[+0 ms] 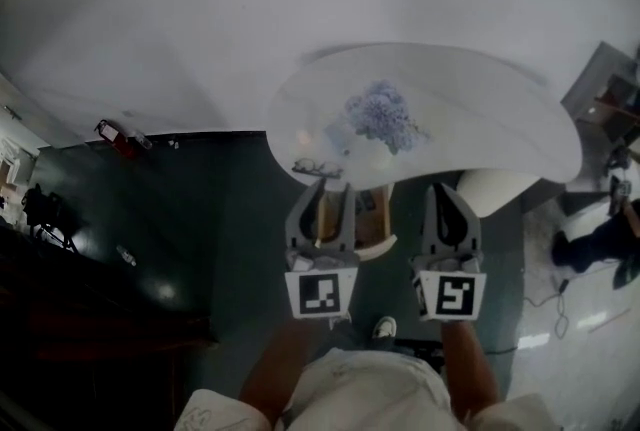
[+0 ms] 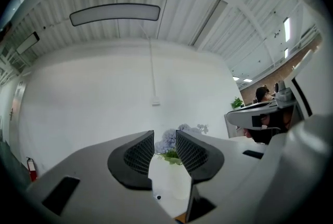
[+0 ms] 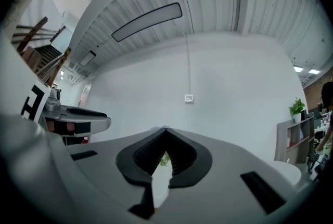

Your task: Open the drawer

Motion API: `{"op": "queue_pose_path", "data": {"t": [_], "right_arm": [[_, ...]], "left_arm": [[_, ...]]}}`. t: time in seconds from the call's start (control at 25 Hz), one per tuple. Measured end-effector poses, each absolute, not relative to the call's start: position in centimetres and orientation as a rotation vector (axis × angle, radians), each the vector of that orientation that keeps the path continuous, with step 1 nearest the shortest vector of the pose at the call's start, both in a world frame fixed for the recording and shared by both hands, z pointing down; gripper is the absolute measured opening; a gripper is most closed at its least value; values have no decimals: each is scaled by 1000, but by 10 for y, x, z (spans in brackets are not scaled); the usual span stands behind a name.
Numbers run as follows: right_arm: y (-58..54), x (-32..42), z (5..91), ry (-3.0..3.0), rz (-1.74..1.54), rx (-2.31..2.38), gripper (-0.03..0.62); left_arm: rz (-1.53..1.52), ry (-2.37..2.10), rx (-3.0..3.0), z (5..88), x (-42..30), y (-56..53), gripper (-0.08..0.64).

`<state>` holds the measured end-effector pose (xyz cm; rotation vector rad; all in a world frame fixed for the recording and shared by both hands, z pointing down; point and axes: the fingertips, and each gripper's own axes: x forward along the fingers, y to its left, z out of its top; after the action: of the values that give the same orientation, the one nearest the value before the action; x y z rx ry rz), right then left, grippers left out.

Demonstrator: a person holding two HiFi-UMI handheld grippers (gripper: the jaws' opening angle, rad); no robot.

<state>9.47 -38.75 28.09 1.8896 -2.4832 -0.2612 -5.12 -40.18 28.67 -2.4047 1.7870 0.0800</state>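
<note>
We wore a white shirt (image 1: 370, 387) and a white shoe (image 1: 385, 327). Our left gripper (image 1: 333, 189) and right gripper (image 1: 446, 189) were grey, with black-and-white squares.

The white table (image 1: 500, 109) is bare across its right half, leaving room to pass there; bluish flowers (image 1: 382, 114) stand at its middle and a pair of glasses (image 1: 317, 167) lies at the near edge, just ahead of the left gripper (image 1: 325, 191). A white rounded seat (image 1: 500, 191) sits just beside the right gripper (image 1: 447, 189) under the table's edge, while the dark floor (image 1: 200, 219) to the left lies open.
</note>
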Motion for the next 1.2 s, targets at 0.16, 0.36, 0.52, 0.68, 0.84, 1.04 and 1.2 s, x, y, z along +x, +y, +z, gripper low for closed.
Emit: {"op": "queue_pose_path", "data": {"t": [0.16,0.36,0.52,0.68,0.84,1.04,1.2], "right_arm": [[-380,87,282,-2475,-253,1874,5],[-375,84,277,-2479,-276,1874,5],[-373,82,279,-2479,-274,1866,5],[-370,81,281,-2490,-271,1857,5],[-367,79,278,-2498,-273,1839,5],[-366,79,279,-2494,-271,1835,5],[-365,81,276,-2483,-297,1836,5]], "left_arm": [[45,1755,-2416,289,-49,-395,120],[29,1762,-2425,293,-47,-395,118],[24,1802,-2431,297,-51,-395,117],[40,1836,-2425,296,-55,-395,50],[72,1817,-2435,290,-52,-392,2],[60,1805,-2427,290,-50,-392,3],[74,1797,-2419,287,-49,-391,3]]}}
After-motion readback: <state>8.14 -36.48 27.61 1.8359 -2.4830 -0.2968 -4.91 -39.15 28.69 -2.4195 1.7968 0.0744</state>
